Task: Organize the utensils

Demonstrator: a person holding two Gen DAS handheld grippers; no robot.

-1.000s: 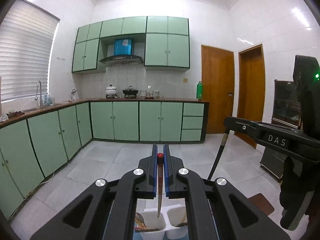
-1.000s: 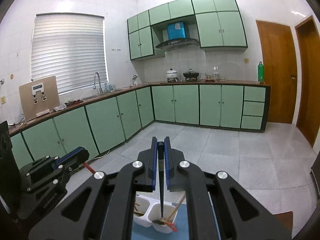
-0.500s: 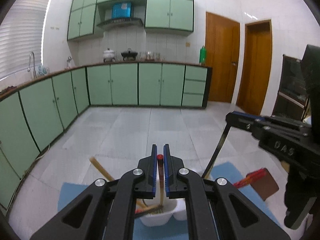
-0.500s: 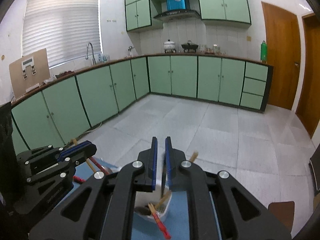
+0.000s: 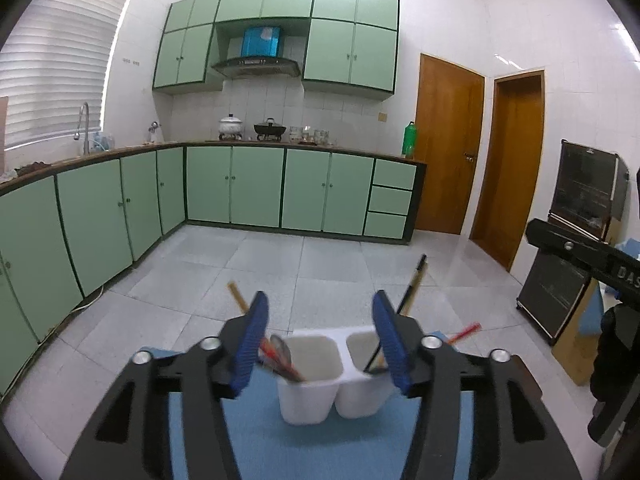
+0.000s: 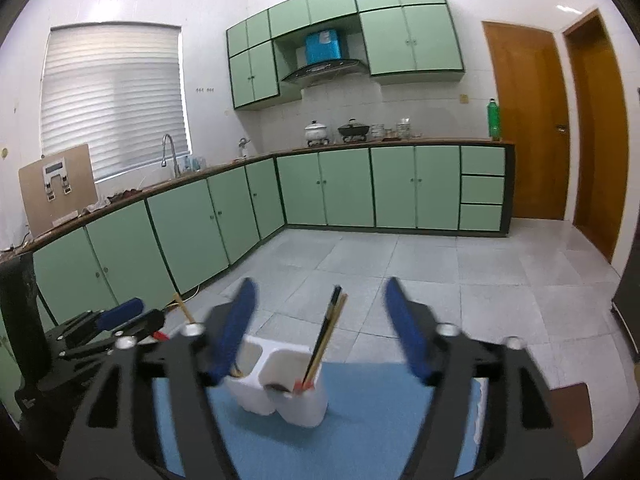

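A white two-compartment holder (image 5: 320, 376) stands on a blue mat (image 5: 256, 440). My left gripper (image 5: 319, 304) hangs just before it with its jaws opening and nothing between the pads. Red-handled utensils and a spoon (image 5: 280, 354) lean in the left compartment, and a wooden stick (image 5: 237, 298) pokes up there. In the right wrist view the holder (image 6: 280, 384) sits below my right gripper (image 6: 321, 289), whose jaws are opening. A black chopstick (image 6: 326, 332) leans in the right compartment, free of the pads. The left gripper (image 6: 120, 316) shows at the left of that view.
The mat (image 6: 360, 420) covers the table top, with a brown pad (image 6: 568, 404) at its right edge. A dark glass-door cabinet (image 5: 576, 264) stands to the right. Green kitchen cabinets (image 5: 256, 192) and a tiled floor lie beyond the table.
Both grippers sank toward the holder and went from shut to open. The left let go of a red-tipped stick, the right a black chopstick; both now stand in the holder.
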